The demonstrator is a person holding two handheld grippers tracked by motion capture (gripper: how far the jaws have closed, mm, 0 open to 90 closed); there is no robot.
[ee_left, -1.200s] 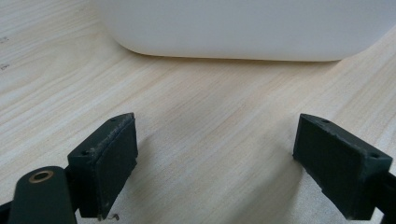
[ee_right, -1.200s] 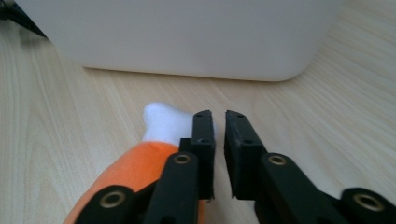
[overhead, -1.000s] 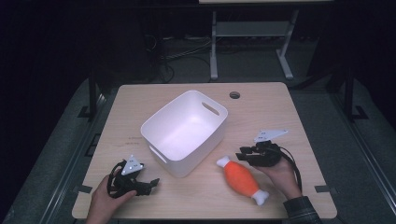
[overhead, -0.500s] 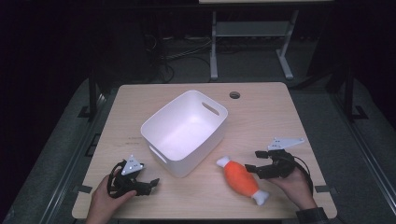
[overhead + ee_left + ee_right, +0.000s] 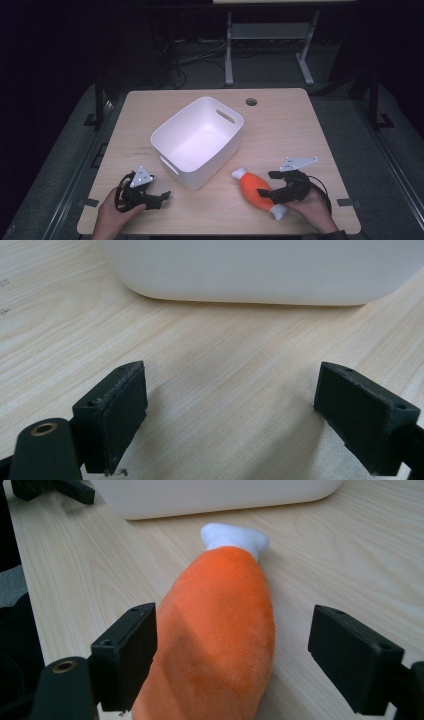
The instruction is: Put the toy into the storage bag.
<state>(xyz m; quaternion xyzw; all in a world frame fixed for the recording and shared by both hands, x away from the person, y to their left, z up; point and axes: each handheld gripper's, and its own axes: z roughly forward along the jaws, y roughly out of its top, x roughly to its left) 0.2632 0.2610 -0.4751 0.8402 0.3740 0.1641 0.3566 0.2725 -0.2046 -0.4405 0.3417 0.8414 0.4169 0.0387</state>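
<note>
Orange plush toy: lying at the white bin's five o'clock, not yet grasped. Right gripper, jaws just widening, is straddling it. Left gripper is resting wide, empty.

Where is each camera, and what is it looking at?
High view: above the person's side, looking down at the table, white bin and orange plush toy; both hands and forearms show.
Left gripper view: rides the left gripper, facing the bin's wall over bare wood; its open jaws show.
Right gripper view: rides the right gripper, facing the toy between its open jaws.
All three share the bin.
</note>
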